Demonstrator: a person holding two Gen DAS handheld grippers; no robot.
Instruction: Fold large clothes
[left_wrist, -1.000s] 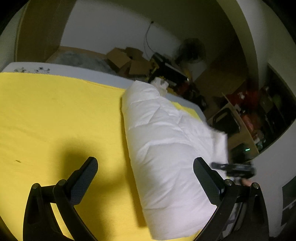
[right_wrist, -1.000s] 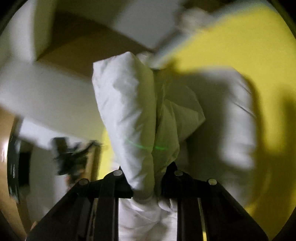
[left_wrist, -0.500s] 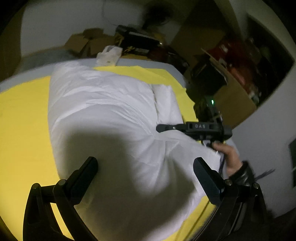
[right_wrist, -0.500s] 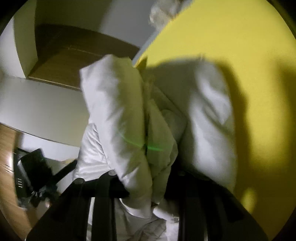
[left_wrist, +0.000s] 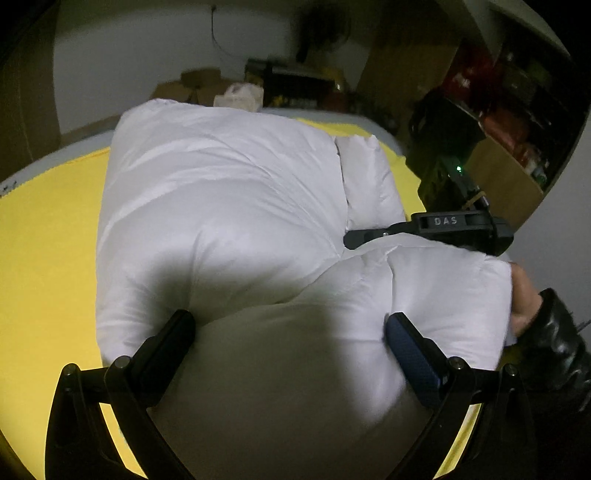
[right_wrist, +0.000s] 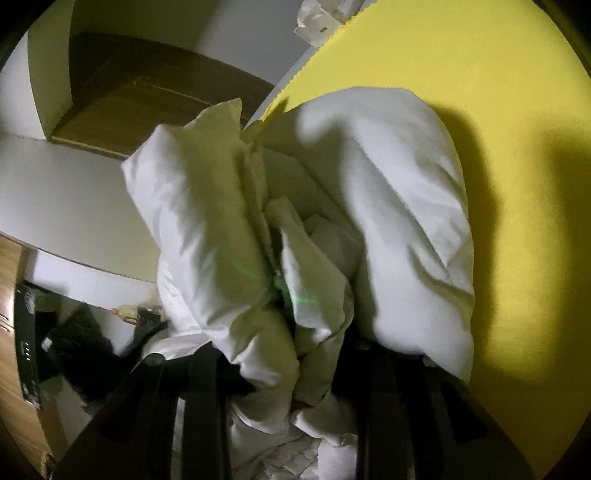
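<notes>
A puffy white down jacket (left_wrist: 229, 206) lies folded over on a yellow sheet (left_wrist: 40, 251). My left gripper (left_wrist: 291, 343) is open, its fingers set wide on either side of a bulge of the jacket at its near end. My right gripper (right_wrist: 291, 354) is shut on a bunched fold of the jacket (right_wrist: 207, 229), held up off the sheet (right_wrist: 498, 74). In the left wrist view the right gripper (left_wrist: 436, 230) reaches in from the right, its fingers at the jacket's fold, with the hand (left_wrist: 524, 299) behind it.
Cardboard boxes (left_wrist: 199, 83) and a white bag (left_wrist: 240, 96) sit past the bed's far edge. Shelves of clutter (left_wrist: 509, 122) stand at the right. A wooden door (right_wrist: 147, 92) and a white wall lie beyond the bed edge in the right wrist view.
My left gripper has swung right and down over the jacket, its fingers now pressing around the near bulge. The right gripper has carried its bunched fold across onto the jacket.
</notes>
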